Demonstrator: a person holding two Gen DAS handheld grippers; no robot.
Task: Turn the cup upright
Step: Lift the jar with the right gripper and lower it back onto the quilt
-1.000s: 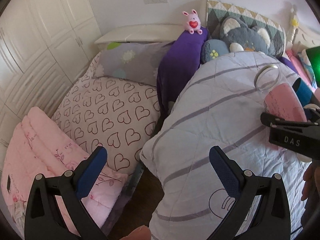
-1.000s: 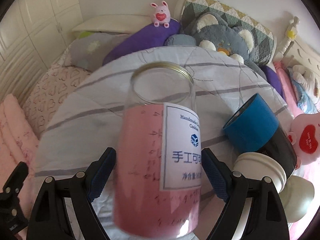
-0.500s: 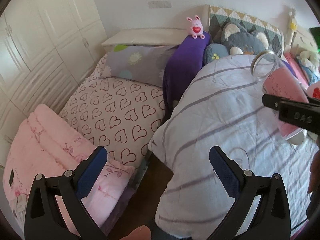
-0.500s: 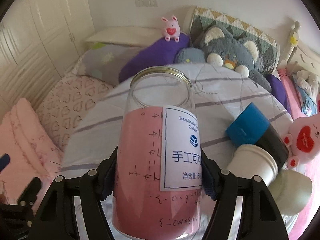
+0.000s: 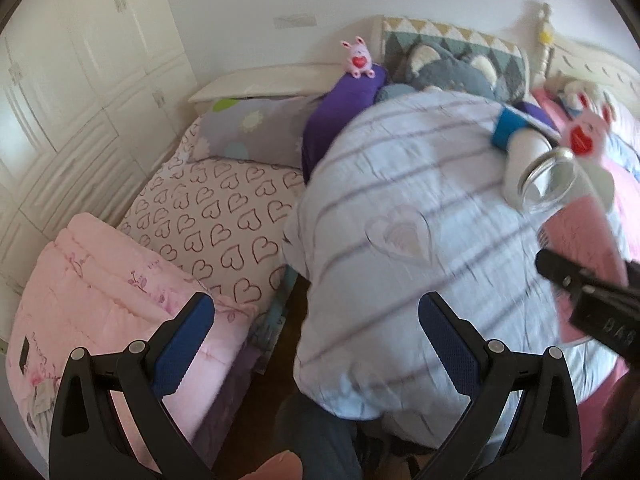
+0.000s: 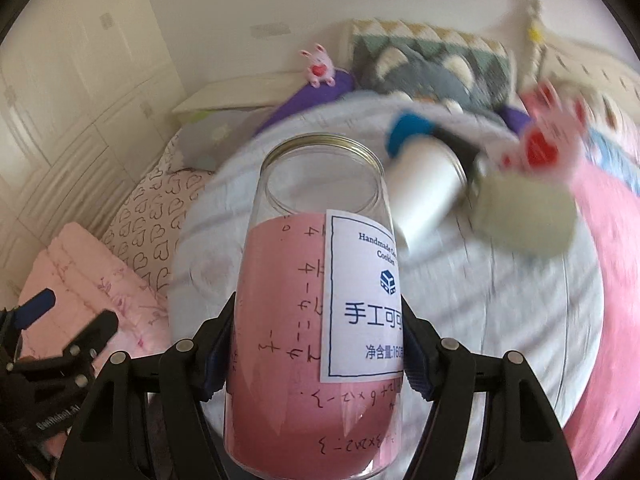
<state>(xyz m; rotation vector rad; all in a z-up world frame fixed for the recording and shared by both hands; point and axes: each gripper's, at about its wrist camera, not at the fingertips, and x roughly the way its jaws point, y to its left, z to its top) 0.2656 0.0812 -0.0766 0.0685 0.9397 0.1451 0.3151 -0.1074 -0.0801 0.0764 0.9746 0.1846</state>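
Observation:
The cup is a clear plastic jar [image 6: 316, 280] with a pink paper lining, a white label and a gold rim. My right gripper [image 6: 316, 344] is shut on its lower body and holds it in the air above the bed, mouth pointing away and up. In the left wrist view the jar [image 5: 576, 216] shows at the right edge, tilted, with the right gripper's black arm across it. My left gripper [image 5: 316, 344] is open and empty, held over the near edge of the striped quilt [image 5: 420, 240].
On the quilt behind the jar lie a white cup [image 6: 428, 196], a pale green cup [image 6: 524, 216] and a blue-ended black cylinder [image 6: 412, 132]. Plush toys and pillows line the headboard. A folded pink blanket [image 5: 100, 280] and a heart-print sheet [image 5: 224, 216] lie to the left.
My right gripper has closed on the jar and lifted it off the quilt, raising it and tilting its mouth upward. The left gripper has pulled back, staying open.

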